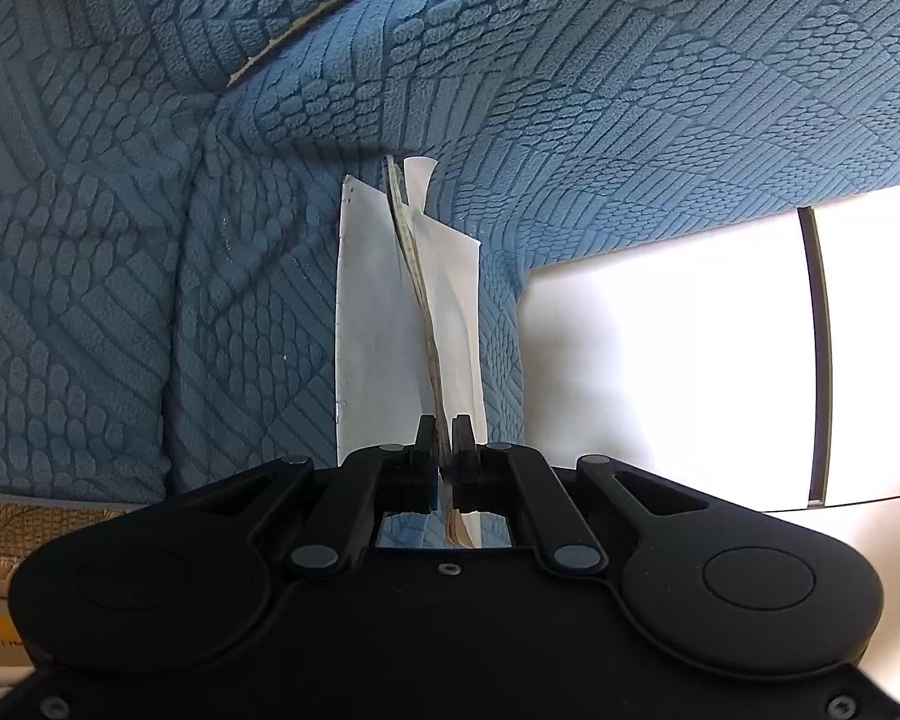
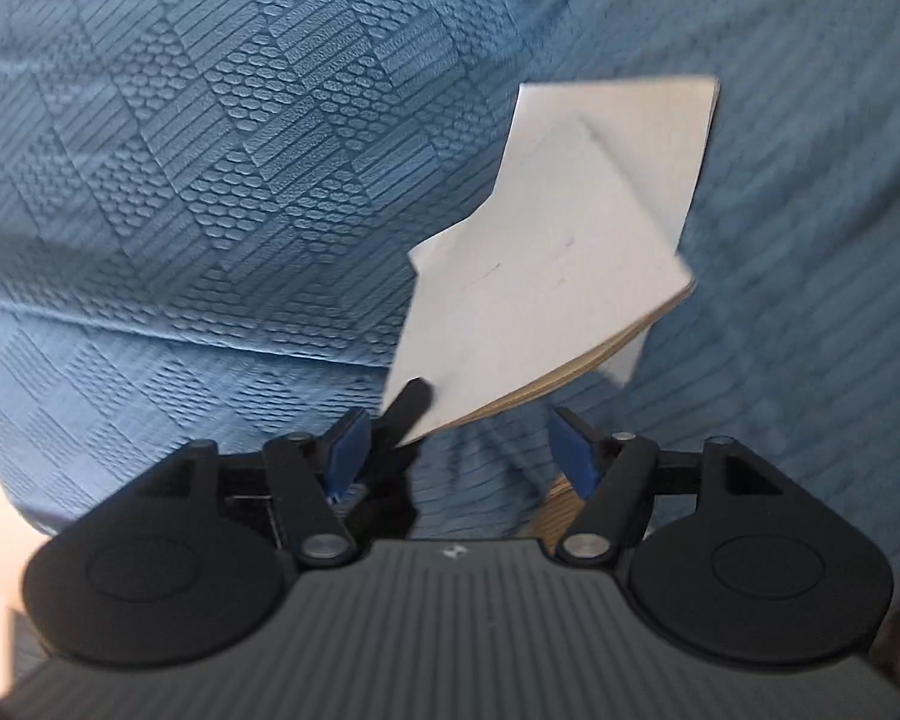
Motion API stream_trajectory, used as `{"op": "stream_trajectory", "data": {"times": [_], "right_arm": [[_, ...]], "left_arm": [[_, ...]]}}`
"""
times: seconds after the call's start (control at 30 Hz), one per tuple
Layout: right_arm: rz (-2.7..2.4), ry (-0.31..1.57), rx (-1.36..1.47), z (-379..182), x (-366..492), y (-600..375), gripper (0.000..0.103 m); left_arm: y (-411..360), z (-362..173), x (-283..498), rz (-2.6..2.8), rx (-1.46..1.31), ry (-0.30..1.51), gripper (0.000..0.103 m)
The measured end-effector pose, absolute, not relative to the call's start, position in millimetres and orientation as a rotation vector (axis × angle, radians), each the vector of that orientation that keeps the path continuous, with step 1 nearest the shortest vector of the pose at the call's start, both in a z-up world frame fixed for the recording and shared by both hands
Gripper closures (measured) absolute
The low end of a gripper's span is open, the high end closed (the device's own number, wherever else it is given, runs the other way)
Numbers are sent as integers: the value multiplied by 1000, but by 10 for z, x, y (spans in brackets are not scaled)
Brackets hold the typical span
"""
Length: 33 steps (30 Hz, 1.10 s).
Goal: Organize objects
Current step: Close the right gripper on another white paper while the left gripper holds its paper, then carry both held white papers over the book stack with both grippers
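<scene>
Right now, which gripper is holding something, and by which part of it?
The left gripper is shut on the near edge of the stack of papers. The right gripper is open and holds nothing.

Surface: a sofa [image 1: 120,228] upholstered in blue fabric embossed with patches of scales and stripes
Seat cushion: fills the lower left of the left wrist view, its seam meeting the backrest [image 1: 570,60] above
Lying on it: white paper sheets [image 1: 372,312] appear to rest on the seat just below the backrest; contact cannot be confirmed
Beside the sofa: a bright white floor [image 1: 660,360] right of the cushion edge
</scene>
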State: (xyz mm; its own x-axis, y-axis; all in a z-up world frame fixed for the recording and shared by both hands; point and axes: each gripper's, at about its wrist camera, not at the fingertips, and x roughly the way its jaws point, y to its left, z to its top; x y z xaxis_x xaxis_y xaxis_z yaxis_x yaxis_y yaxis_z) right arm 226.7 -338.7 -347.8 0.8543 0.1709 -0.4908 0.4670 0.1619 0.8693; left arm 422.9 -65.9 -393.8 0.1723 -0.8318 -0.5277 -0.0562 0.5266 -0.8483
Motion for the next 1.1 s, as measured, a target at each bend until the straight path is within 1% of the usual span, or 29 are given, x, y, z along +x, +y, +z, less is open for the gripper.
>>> {"op": "stream_trajectory", "data": {"times": [0.2, 0.33, 0.37, 0.47, 0.53, 0.57, 0.63, 0.7, 0.93, 1.1], "right_arm": [[-295, 519, 1482, -3705, 2349, -3420, 36], [-339, 478, 1505, -3776, 2310, -3487, 45], [-350, 456, 1506, -3773, 2291, -3510, 46], [-353, 378, 1521, -3791, 2221, -3590, 53], [-346, 381, 1511, -3789, 2208, -3634, 68], [-345, 389, 1492, -3772, 2209, -3644, 72], [-347, 402, 1436, -3723, 2198, -3654, 86], [-345, 402, 1384, -3654, 2198, -3654, 90], [-304, 405, 1206, -3286, 2102, -3573, 92], [-261, 445, 1177, -3078, 2070, -3503, 92]], "left_arm": [[-589, -3824, 4198, -691, -903, 1265, 101], [-543, -3759, 4204, -695, -914, 1246, 101], [-537, -3747, 4210, -698, -913, 1240, 101], [-530, -3718, 4208, -708, -902, 1226, 101], [-529, -3714, 4193, -706, -891, 1226, 101], [-524, -3717, 4183, -701, -887, 1227, 101], [-481, -3709, 4149, -696, -896, 1229, 100], [-446, -3687, 4110, -693, -901, 1226, 100], [-337, -3490, 3889, -689, -882, 1186, 99], [-233, -3277, 3708, -664, -847, 1175, 98]]}}
